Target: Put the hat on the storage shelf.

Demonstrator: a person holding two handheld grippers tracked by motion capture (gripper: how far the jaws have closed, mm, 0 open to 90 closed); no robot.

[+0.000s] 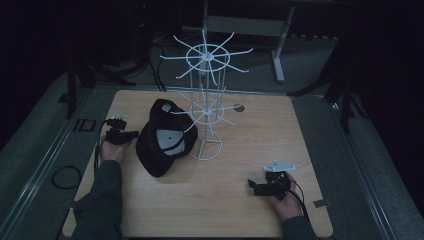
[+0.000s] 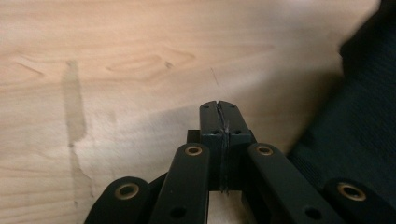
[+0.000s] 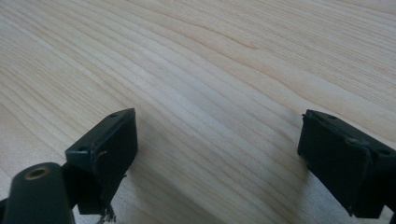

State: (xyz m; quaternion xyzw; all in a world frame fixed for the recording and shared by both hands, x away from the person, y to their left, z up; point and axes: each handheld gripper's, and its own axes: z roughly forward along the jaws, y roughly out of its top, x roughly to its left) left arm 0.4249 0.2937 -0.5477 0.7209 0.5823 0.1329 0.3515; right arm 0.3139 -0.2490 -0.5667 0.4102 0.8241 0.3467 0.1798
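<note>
High view: a black cap with a grey inner lining lies on the wooden table, leaning against the base of a white wire rack. The left gripper sits just beside the cap's left edge; the right gripper rests well apart, near the table's front right. Left gripper view: jaws pressed together, clenched on nothing, dark cap fabric close at right. Right gripper view: jaws spread wide, released, over bare wood.
</note>
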